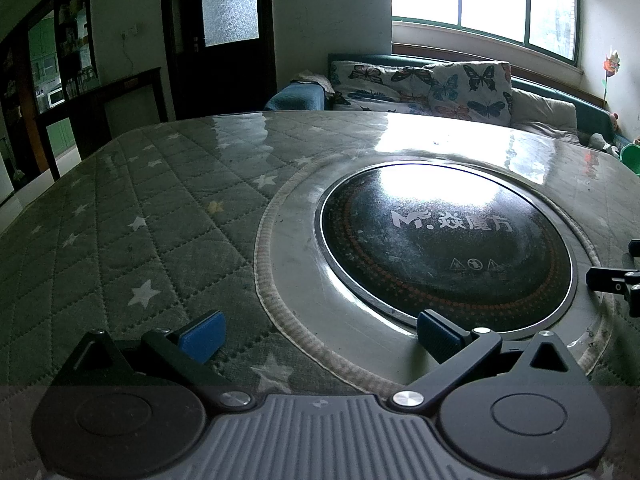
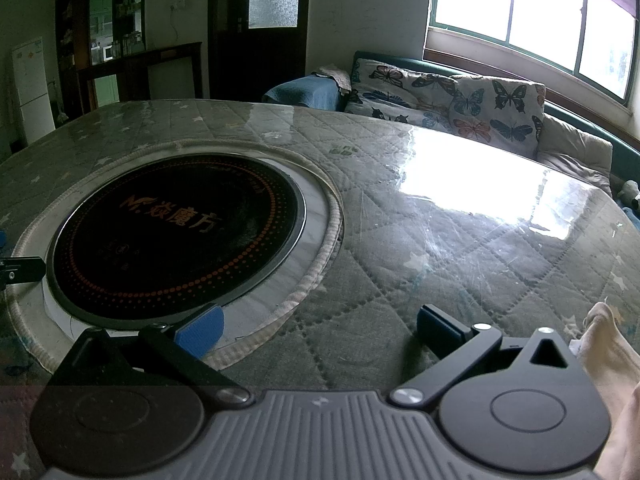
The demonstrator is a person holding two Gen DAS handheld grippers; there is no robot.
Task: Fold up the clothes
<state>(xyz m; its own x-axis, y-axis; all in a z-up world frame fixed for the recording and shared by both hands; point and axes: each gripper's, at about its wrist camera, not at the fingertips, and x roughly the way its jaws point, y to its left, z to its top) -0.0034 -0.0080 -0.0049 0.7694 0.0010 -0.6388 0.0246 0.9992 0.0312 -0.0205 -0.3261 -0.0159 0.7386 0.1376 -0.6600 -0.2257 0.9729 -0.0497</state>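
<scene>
Both tongs, left (image 1: 318,336) and right (image 2: 318,334), gape empty above the quilted table (image 1: 120,216) on either side of its round cooktop (image 1: 444,244), a pale cloth (image 2: 608,352) lying beside the right tongs, away from the cooktop.

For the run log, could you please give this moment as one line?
left gripper open | right gripper open | both empty | cloth at right edge

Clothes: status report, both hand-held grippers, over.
Left hand-held gripper open, empty. Right hand-held gripper open, empty. Pale cloth at right edge only. Round cooktop in table centre.
</scene>
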